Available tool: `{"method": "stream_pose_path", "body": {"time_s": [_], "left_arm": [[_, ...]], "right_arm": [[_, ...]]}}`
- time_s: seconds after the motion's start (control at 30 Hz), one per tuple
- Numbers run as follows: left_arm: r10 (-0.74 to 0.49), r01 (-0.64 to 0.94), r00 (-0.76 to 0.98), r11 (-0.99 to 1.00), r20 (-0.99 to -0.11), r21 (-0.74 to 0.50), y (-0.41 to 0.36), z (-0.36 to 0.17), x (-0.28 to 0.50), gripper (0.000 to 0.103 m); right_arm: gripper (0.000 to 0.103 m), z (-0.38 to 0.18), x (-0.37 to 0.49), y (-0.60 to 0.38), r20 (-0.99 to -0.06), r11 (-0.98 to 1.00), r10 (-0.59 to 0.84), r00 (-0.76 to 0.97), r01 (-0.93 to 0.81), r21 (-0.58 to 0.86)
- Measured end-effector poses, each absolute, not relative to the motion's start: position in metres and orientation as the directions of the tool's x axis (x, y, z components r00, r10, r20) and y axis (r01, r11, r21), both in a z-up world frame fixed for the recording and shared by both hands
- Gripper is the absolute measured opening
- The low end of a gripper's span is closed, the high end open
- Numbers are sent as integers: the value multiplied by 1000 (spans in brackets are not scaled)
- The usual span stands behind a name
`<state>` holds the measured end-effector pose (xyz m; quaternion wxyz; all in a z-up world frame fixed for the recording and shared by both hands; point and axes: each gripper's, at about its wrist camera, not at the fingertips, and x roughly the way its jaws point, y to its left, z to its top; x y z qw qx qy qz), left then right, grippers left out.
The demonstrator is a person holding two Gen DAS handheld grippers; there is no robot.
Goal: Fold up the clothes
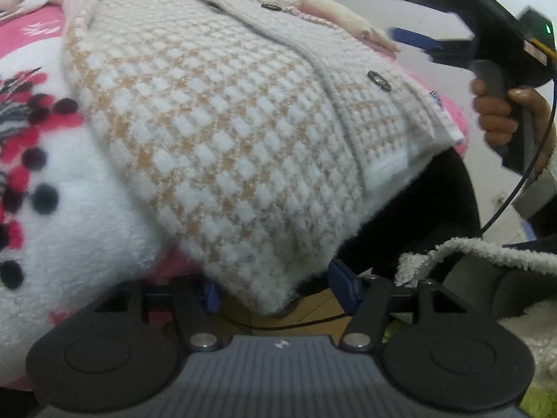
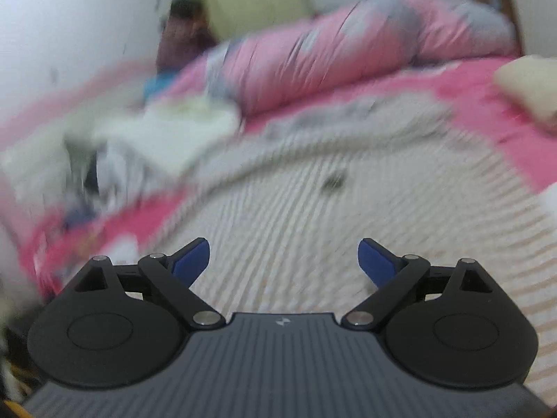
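Checked cardigan point(image 1: 222, 132) on pink bed point(image 1: 31, 35), left gripper point(image 1: 278, 291) fingers spread around its hem, right gripper point(image 2: 283, 261) fingers open, empty, mid-frame.

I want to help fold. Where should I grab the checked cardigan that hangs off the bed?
Probably the hem corner of the cardigan, from below at the bed's edge. It hangs free there, right between the left gripper and its open fingers. The rest lies flat on the blanket.
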<state>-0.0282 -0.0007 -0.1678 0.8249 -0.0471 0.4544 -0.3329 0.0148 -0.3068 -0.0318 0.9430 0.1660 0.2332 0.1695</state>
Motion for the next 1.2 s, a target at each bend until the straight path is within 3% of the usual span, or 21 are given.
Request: {"method": "stream_pose_path", "body": {"time_s": [0.1,0.2,0.43,0.57,0.73,0.87,1.2], "left_arm": [[-614,504,365,763,-700,-405,4,-170,-27,61],[-625,509,363,754,-691,-415,2,-171,-24,61],[-636,512,358,746,-684,-426,1,-174,-22,60],[-642,502,342,742,-687,-444,-1,-179,-18,61],[-653,502,308,729,-692,-465,-5,-185,-16,60],[-684,517,321,706,-655,-484,0,-181,-20,43],[-701,498,291,692,-651,-523,2,-185,-14,45]], "right_arm": [[92,-18,-4,-367,-368,882,304,879,-113,458],[90,-31,-20,-415,-426,824,271,863,21,567],[79,-61,-43,-438,-526,794,251,812,138,592],[58,-71,-48,-441,-551,778,276,787,154,610],[45,-81,-55,-445,-573,757,311,758,168,632],[27,-78,-67,-443,-541,740,365,757,116,662],[26,-94,-62,-438,-518,672,415,748,132,729]]}}
